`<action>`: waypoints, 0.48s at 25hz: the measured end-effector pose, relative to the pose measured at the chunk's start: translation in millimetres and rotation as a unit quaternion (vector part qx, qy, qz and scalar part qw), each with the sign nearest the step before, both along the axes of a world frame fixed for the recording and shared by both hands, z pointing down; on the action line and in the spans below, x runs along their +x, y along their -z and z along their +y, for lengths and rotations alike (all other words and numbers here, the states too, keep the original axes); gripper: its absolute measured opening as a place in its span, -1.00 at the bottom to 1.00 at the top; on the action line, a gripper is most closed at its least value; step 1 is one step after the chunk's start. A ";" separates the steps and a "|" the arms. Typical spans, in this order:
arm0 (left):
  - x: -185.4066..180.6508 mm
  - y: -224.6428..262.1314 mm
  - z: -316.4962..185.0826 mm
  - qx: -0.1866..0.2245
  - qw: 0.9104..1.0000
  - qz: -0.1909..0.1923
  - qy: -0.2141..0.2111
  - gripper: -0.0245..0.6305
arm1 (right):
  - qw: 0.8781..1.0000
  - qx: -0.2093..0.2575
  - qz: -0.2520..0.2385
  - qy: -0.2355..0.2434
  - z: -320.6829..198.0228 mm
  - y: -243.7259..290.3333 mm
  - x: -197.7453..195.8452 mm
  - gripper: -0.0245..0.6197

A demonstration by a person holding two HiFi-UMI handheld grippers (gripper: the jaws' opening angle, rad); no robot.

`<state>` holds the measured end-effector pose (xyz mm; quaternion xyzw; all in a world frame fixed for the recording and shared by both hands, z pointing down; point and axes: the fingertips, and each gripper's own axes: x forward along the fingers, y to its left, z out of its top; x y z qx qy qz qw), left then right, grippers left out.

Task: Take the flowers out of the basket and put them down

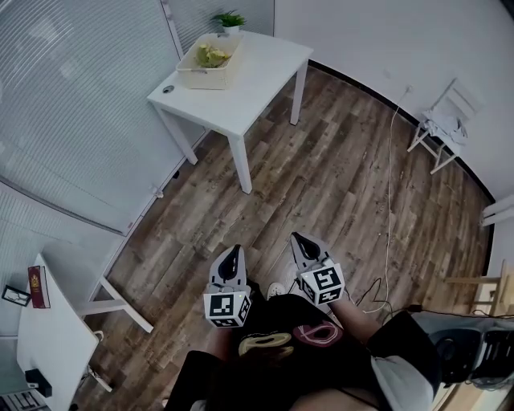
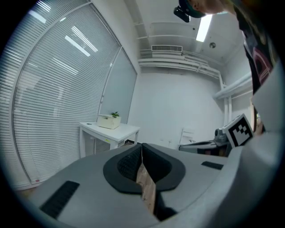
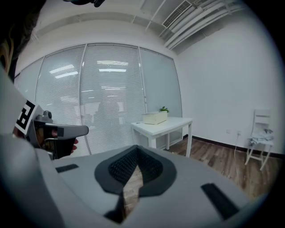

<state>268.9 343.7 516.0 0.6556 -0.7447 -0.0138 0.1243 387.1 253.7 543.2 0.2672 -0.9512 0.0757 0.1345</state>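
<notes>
The white basket (image 1: 207, 66) with yellowish flowers (image 1: 211, 54) stands on the white table (image 1: 249, 88) across the room. It shows small in the left gripper view as the basket (image 2: 108, 121), and in the right gripper view as the basket (image 3: 155, 117). My left gripper (image 1: 231, 257) and right gripper (image 1: 300, 239) are held side by side over the wooden floor, far short of the table. Both point toward it. The left gripper (image 2: 141, 147) is shut with nothing in it. The right gripper (image 3: 136, 151) is shut and empty too.
A small potted plant (image 1: 230, 20) and a round dark object (image 1: 168, 89) also sit on the table. A white folding chair (image 1: 444, 122) stands by the right wall, with a cable (image 1: 390, 168) trailing over the floor. Another white desk (image 1: 48, 337) with a red book (image 1: 38, 286) is at lower left.
</notes>
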 end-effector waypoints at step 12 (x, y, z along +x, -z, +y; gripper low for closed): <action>-94.0 9.9 -56.0 0.010 1.000 -0.002 -0.018 -0.87 | 1.000 0.011 0.004 -0.014 -51.6 10.2 -87.3 -0.89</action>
